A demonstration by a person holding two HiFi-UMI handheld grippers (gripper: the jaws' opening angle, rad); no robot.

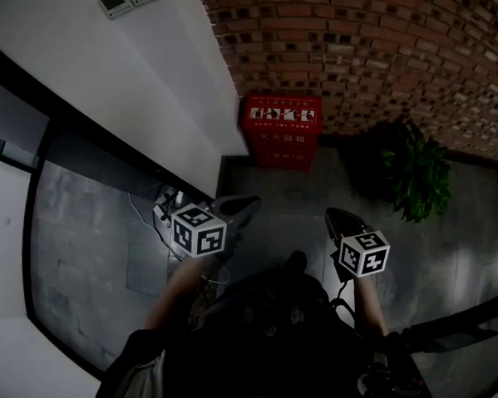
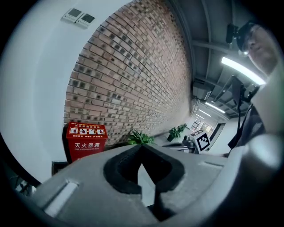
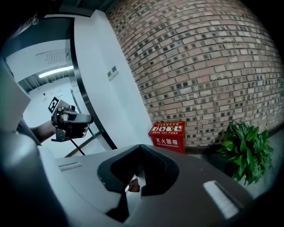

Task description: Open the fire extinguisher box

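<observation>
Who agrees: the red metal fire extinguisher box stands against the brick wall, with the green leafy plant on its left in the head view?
Wrong side. The head view shows the green leafy plant to the right of the red metal fire extinguisher box, not the left. The box does stand against the brick wall.

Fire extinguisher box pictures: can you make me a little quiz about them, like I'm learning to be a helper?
1. True or false: the left tool is touching the fire extinguisher box.
2. In the head view, what stands to the right of the box? A) a green plant B) a chair C) a bucket
3. Fill in: the wall behind the box is made of ____.

Key: 1 false, the tool is well short of the box; 2 A; 3 brick.
</observation>
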